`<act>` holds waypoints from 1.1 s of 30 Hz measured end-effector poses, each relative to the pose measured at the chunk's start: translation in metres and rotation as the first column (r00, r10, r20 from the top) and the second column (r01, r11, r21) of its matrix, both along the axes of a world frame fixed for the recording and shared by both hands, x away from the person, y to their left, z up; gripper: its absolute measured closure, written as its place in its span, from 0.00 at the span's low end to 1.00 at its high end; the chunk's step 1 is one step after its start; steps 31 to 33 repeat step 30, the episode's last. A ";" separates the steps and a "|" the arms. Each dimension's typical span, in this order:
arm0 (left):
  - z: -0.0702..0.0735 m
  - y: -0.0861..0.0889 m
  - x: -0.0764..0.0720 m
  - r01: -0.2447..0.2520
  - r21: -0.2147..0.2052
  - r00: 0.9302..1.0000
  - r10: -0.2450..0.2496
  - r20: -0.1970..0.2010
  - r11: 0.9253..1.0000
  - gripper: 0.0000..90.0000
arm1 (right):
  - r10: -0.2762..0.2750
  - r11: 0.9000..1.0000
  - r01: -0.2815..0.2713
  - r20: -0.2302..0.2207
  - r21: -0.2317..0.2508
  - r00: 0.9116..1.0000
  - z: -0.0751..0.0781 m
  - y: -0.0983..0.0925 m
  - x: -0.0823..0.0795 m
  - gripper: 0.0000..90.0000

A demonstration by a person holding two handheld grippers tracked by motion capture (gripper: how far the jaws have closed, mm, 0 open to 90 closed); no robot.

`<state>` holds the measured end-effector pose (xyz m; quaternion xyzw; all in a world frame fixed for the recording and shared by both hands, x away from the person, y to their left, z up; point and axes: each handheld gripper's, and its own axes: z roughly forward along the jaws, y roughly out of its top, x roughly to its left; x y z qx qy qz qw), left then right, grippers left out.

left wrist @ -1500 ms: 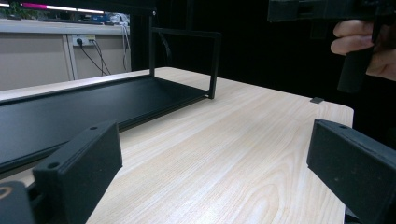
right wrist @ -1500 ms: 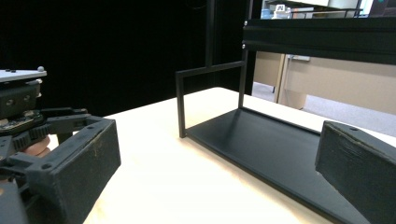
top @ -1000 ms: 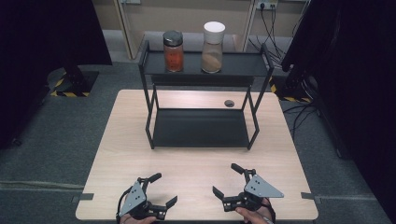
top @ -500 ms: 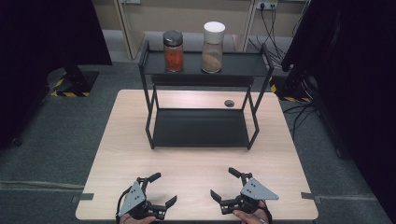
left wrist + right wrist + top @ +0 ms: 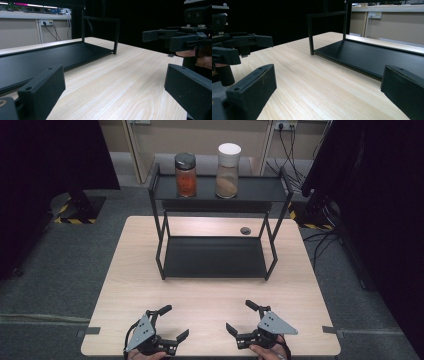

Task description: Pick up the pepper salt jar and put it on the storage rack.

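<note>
Black blocky tongs (image 5: 168,322) above pale woodgrain table (image 5: 210,295)

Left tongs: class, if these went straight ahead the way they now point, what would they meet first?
Probably nothing at once: the open left tongs point up the bare table and slightly right. Farther on lies the black rack, likely its lower shelf first, though depth is uncertain.
</note>
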<state>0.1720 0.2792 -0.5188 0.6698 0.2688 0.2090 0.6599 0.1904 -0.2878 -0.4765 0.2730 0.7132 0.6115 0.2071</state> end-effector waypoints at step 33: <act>0.000 0.000 0.001 -0.004 0.003 1.000 0.004 -0.004 1.000 0.03 | -0.012 1.000 0.012 -0.009 0.018 1.000 -0.002 -0.004 0.001 0.00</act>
